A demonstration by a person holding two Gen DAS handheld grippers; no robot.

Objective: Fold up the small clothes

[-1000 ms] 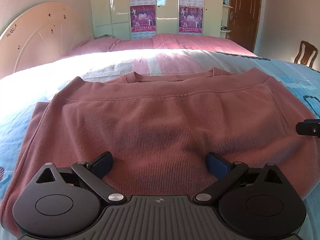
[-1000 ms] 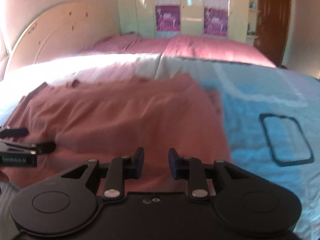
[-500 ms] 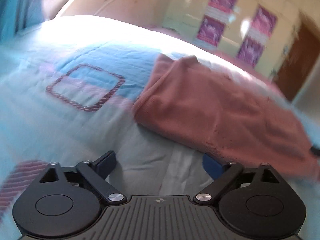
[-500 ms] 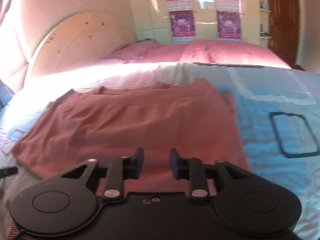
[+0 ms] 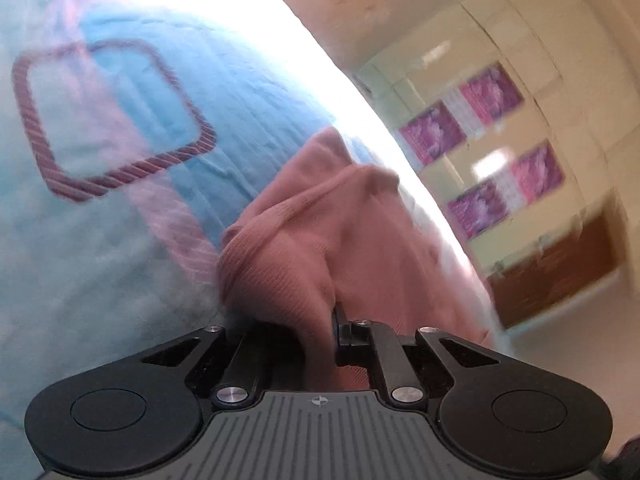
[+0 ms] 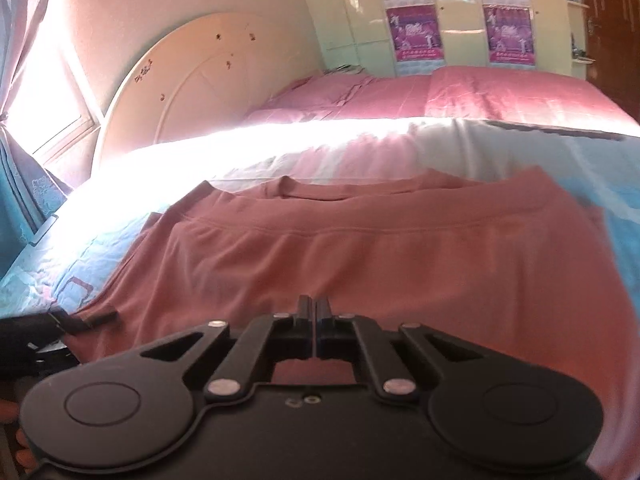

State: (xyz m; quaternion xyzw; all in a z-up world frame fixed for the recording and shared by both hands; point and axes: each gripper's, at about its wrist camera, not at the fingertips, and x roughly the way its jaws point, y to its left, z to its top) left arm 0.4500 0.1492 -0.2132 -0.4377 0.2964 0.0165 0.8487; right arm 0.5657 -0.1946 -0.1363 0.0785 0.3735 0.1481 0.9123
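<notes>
The left gripper [image 5: 334,320] had just snapped closed, pinching the pink top [image 6: 360,248] at its nine-o'clock edge on the bedspread [image 5: 120,240], while the right gripper [image 6: 316,320] closed fingers-together over its near hem, so a sideways fold looked ready.

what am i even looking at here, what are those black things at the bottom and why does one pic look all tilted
The black parts are two hand-held grippers, each a pair of fingers that a person squeezes shut. No robot arm is involved. Each picture comes from a wide-angle camera on one gripper, looking along its fingers, so a turned hand gives a tilted picture.

In the left wrist view, the left hand-held gripper has just closed on a bunched edge of the pink sweater.

In the right wrist view, the right hand-held gripper has also just closed, at the sweater's near edge; whether it pinches cloth I cannot tell. The sweater lies partly folded on the blue patterned bedspread, and the left gripper shows at the far left.
</notes>
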